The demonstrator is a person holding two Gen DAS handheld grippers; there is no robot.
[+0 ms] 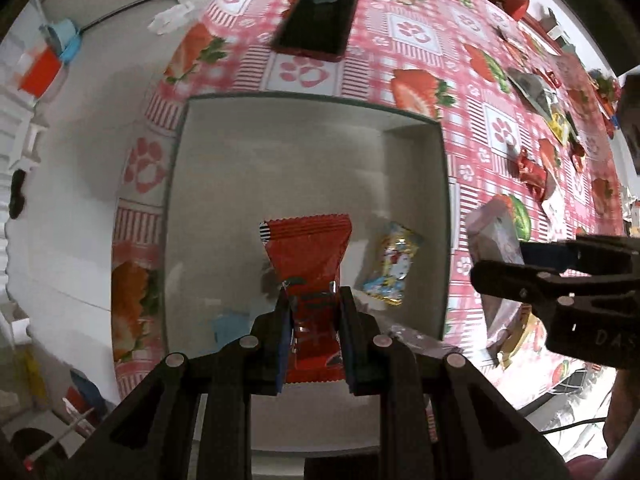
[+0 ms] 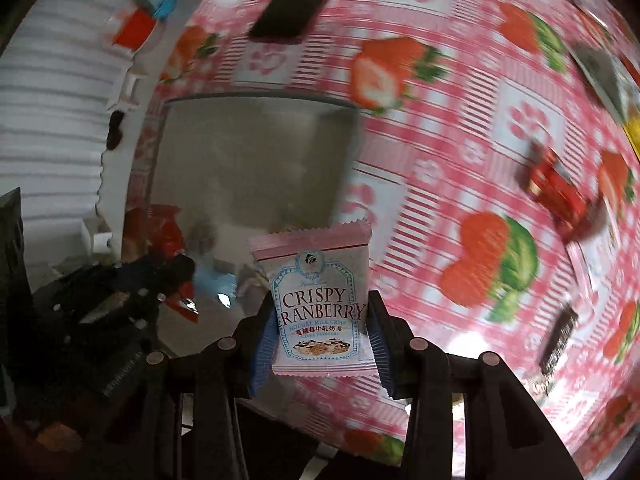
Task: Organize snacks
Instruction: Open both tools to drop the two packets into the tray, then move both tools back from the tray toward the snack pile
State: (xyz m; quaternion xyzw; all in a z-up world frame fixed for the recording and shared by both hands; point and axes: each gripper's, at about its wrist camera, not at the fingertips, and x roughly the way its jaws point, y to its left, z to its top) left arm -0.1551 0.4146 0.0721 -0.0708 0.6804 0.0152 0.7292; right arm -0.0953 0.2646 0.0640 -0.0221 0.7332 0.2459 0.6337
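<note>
My left gripper is shut on a red snack packet and hangs straight over the open grey box. A small yellow and blue candy packet lies inside the box at the right. My right gripper is shut on a pink and white Crispy Cranberry packet, beside the box's right wall. In the left wrist view the right gripper shows at the right edge with its pink packet. The right wrist view shows the left gripper and its red packet over the grey box.
The strawberry-pattern tablecloth carries a dark phone behind the box. Loose snacks lie to the right: a red wrapped candy, a grey packet, a yellow one. The table's edge runs down the left, over the floor.
</note>
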